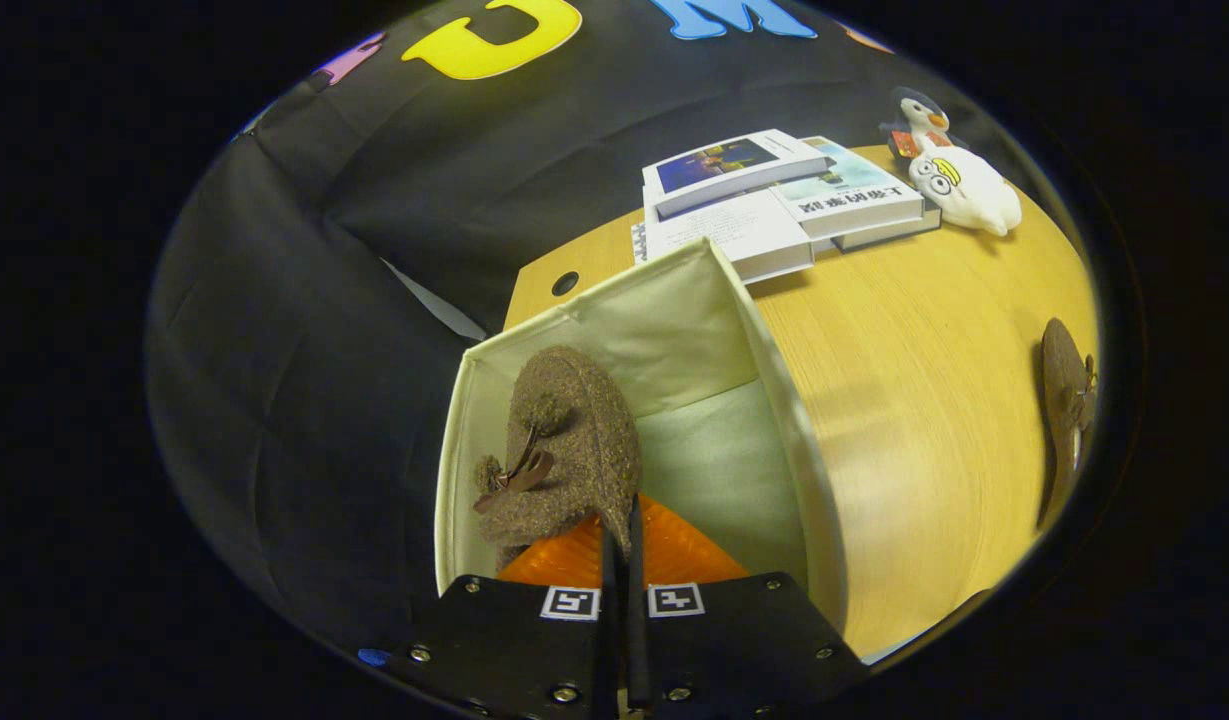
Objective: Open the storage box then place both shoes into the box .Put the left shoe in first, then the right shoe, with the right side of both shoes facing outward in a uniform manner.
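Tongs (622, 545) pinch the back rim of a brown felt shoe (564, 450), their two fingers pressed nearly together on the thin edge. That shoe hangs inside the open storage box (774, 400), close to its left wall, toe pointing away from the fingers and a small bow with pompoms on its upper. Pale fabric lines the box, which stands on the wooden bench (924, 360). A second brown shoe (1064, 400) lies on the bench well to the right of the box, apart from it. Beyond the box, a few books (774, 200) lie stacked on the bench, and just beside them sit a white plush toy (964, 185) and a small penguin toy (914, 120).
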A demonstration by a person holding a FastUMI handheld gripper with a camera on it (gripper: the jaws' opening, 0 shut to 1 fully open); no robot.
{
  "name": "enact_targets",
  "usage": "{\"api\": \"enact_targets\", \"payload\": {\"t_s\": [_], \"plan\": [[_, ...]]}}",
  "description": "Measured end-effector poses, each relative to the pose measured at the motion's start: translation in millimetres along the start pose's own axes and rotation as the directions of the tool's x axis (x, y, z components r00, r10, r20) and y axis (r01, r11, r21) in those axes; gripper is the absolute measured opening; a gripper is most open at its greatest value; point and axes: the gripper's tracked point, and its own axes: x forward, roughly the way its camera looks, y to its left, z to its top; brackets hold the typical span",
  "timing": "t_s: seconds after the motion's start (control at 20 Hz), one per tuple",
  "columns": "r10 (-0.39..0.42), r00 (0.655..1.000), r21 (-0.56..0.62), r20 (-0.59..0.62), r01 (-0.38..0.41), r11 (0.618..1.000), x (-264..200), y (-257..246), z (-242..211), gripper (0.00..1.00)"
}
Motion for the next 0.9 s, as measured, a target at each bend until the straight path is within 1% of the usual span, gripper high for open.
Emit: {"api": "enact_targets", "payload": {"t_s": [0.2,0.3,0.55,0.6,0.65,0.7,0.75,0.8,0.9], "plan": [[-0.022,1.000,0.053,-0.011,0.023,0.998,16.0,-0.4,-10.7,0.04],[-0.051,0.999,0.047,0.011,0.050,0.998,19.4,-3.0,-5.6,0.04],[-0.080,0.997,0.030,0.025,0.079,0.996,16.9,2.7,-7.2,0.04],[-0.069,0.997,0.023,0.026,0.069,0.997,17.4,9.2,-8.2,0.04],[-0.058,0.998,0.020,0.016,0.058,0.998,19.9,14.5,-9.8,0.06],[-0.032,1.000,0.021,0.002,0.031,0.999,20.7,21.9,-14.6,0.07],[-0.031,1.000,0.013,-0.004,0.031,0.999,21.5,22.4,-15.8,0.13],[-0.008,1.000,0.009,-0.008,0.008,1.000,22.0,27.0,-17.8,0.13],[0.015,0.999,-0.015,-0.038,-0.016,1.000,22.6,30.6,-24.8,0.47]]}}
